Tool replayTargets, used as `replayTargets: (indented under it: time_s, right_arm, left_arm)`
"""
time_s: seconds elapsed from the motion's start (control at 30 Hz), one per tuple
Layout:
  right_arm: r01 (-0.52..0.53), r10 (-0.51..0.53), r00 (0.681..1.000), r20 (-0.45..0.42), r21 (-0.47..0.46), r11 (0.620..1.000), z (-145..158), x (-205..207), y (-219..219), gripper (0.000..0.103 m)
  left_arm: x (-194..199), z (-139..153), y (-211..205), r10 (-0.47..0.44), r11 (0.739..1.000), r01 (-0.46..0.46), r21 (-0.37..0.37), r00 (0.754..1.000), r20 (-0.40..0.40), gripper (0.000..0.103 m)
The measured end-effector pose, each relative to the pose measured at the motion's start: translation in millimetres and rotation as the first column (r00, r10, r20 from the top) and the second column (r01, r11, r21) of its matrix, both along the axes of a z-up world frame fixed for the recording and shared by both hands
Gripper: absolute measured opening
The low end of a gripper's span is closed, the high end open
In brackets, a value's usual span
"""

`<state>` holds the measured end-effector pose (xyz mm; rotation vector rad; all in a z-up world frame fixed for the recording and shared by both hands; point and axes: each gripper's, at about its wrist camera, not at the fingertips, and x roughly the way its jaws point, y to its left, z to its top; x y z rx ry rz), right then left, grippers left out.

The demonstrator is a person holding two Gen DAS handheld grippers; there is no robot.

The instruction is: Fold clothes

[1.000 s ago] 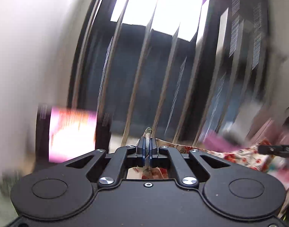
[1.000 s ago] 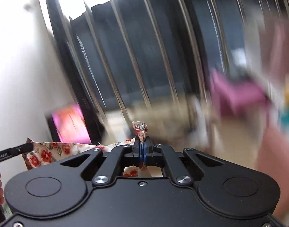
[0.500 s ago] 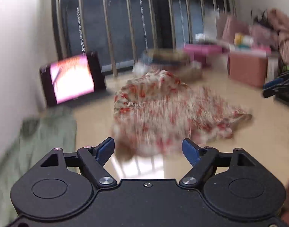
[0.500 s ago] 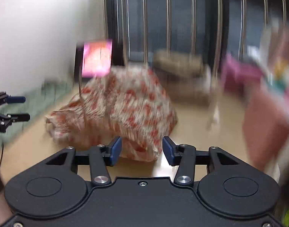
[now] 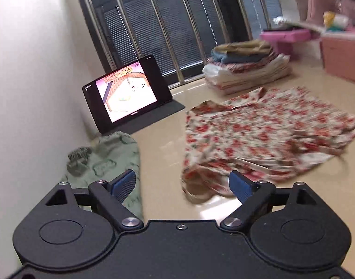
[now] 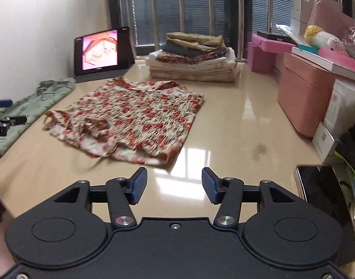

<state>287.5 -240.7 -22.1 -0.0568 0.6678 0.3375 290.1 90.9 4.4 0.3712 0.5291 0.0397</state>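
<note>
Left wrist view: my left tool [image 5: 182,184] has just been opening, nothing between its jaws; one floral garment [image 5: 259,134] lies spread on the floor [image 5: 163,139] ahead. Right wrist view: my right tool [image 6: 174,184], likewise just opening, is empty, with one folded stack [image 6: 193,58] behind the garment.

**Two low wrist views facing the window bars**

Both cameras look forward and downward over the glossy floor [image 6: 235,121] toward the floral garment [image 6: 131,116], from close above it. The left wrist view sits left of the floral garment [image 5: 259,134], rolled, near the tablet [image 5: 124,93] and green cloth [image 5: 112,160]. The right wrist view sits right of it, level. Both share the garment, the tablet [image 6: 100,51], the folded stack [image 6: 193,58] and the window bars [image 6: 210,7].
</note>
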Motion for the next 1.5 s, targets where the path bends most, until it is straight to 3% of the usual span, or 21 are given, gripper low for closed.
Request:
replayTargets:
  time_s: [0.13,0.2,0.3,0.43,0.47,0.5,0.53,0.6,0.63,0.7,0.83,0.9,0.93,1.0,1.17,1.23,1.3,1.37,1.43,1.47,1.5]
  right_arm:
    - [0.02,-0.019,0.999,-0.031,0.002,1.0,-9.1,28.1,13.0,0.054]
    - [0.021,-0.021,0.999,-0.048,0.003,1.0,-14.7,41.9,20.3,0.054]
    - [0.025,-0.026,0.998,-0.059,-0.018,1.0,-21.6,56.7,30.6,0.054]
    - [0.013,-0.015,0.997,-0.08,-0.017,1.0,-27.8,69.0,37.5,0.053]
    - [0.01,-0.011,0.997,-0.079,-0.017,1.0,-28.9,70.0,39.1,0.047]
    - [0.009,-0.01,0.997,-0.072,-0.009,1.0,-29.3,70.1,39.8,0.032]
    - [0.008,-0.008,0.998,-0.069,0.002,1.0,-29.5,70.2,40.4,0.025]
    - [0.014,-0.012,0.998,-0.066,0.018,1.0,-30.4,69.5,40.6,0.018]
    - [0.016,-0.015,0.998,-0.062,0.02,1.0,-30.8,68.6,40.7,0.018]
    - [0.021,-0.019,0.998,-0.058,0.026,0.999,-31.3,66.7,39.9,0.017]
    - [0.029,-0.028,0.998,-0.055,0.024,0.999,-31.1,64.0,37.2,0.017]
    - [0.03,-0.028,0.998,-0.057,0.02,0.999,-30.5,63.0,36.2,0.017]
    - [0.031,-0.03,0.998,-0.058,0.019,0.999,-30.2,62.5,35.8,0.017]
    - [0.032,-0.031,0.998,-0.059,0.018,0.999,-29.8,60.9,35.5,0.017]
    - [0.04,-0.039,0.998,-0.053,0.018,0.999,-30.3,54.5,35.8,0.017]
    - [0.045,-0.043,0.998,-0.053,0.022,0.999,-30.7,52.9,35.4,0.017]
    - [0.047,-0.046,0.998,-0.052,0.021,0.999,-30.6,51.8,35.9,0.017]
    - [0.047,-0.046,0.998,-0.05,0.017,0.999,-30.6,50.6,36.7,0.017]
    - [0.045,-0.044,0.998,-0.048,0.012,0.999,-30.4,49.5,37.4,0.017]
    - [0.044,-0.044,0.998,-0.048,0.012,0.999,-30.4,48.9,37.5,0.017]
    - [0.044,-0.043,0.998,-0.049,0.013,0.999,-30.3,48.5,37.6,0.017]
  left_arm:
    - [39.6,-7.1,-3.1,-0.065,0.998,0.065,0.005,0.996,-0.063,0.086]
    - [54.8,-16.5,-9.2,-0.12,0.99,0.125,0.061,0.989,-0.087,0.07]
    - [71.5,-29.3,-10.4,-0.196,0.967,0.215,0.138,0.971,-0.137,0.065]
    - [91.6,-32.9,0.3,-0.277,0.954,0.295,0.05,0.934,-0.225,0.065]
    - [95.7,-34.8,3.0,-0.294,0.951,0.309,0.023,0.923,-0.249,0.066]
    - [96.8,-34.9,5.5,-0.298,0.952,0.307,0.002,0.923,-0.244,0.065]
    - [98.1,-34.9,8.1,-0.301,0.952,0.305,-0.022,0.92,-0.249,0.064]
    - [96.2,-34.5,12.3,-0.33,0.944,0.32,-0.08,0.908,-0.26,0.027]
    - [93.0,-34.0,12.5,-0.329,0.944,0.318,-0.087,0.909,-0.255,0.001]
    - [75.4,-28.7,10.7,-0.351,0.936,0.346,-0.063,0.916,-0.196,0.001]
    - [14.7,-3.2,15.5,-0.403,0.91,0.395,-0.124,0.914,-0.049,0.001]
    - [-25.1,4.1,12.1,-0.39,0.92,0.391,-0.039,0.92,0.035,0.003]
    - [-44.0,4.6,8.7,-0.387,0.922,0.387,0.012,0.921,0.051,0.004]
    - [-76.8,3.8,3.1,-0.408,0.913,0.407,0.041,0.911,0.051,0.004]
    - [-133.5,0.3,-12.2,-0.552,0.833,0.548,-0.08,0.833,-0.038,0.004]
    - [-144.3,3.3,-18.2,-0.614,0.783,0.6,-0.162,0.788,-0.051,0.004]
    - [-156.2,6.8,-22.9,-0.683,0.717,0.649,-0.255,0.727,-0.067,0.004]
    - [-164.7,8.2,-32.2,-0.69,0.716,0.669,-0.2,0.721,-0.058,0.006]
    - [-158.0,4.6,-37.2,-0.617,0.786,0.611,-0.092,0.785,-0.063,0.024]
    - [-151.5,2.9,-37.0,-0.571,0.821,0.569,-0.048,0.818,-0.065,0.048]
    - [-138.9,1.6,-33.3,-0.521,0.853,0.52,-0.035,0.85,-0.071,0.064]
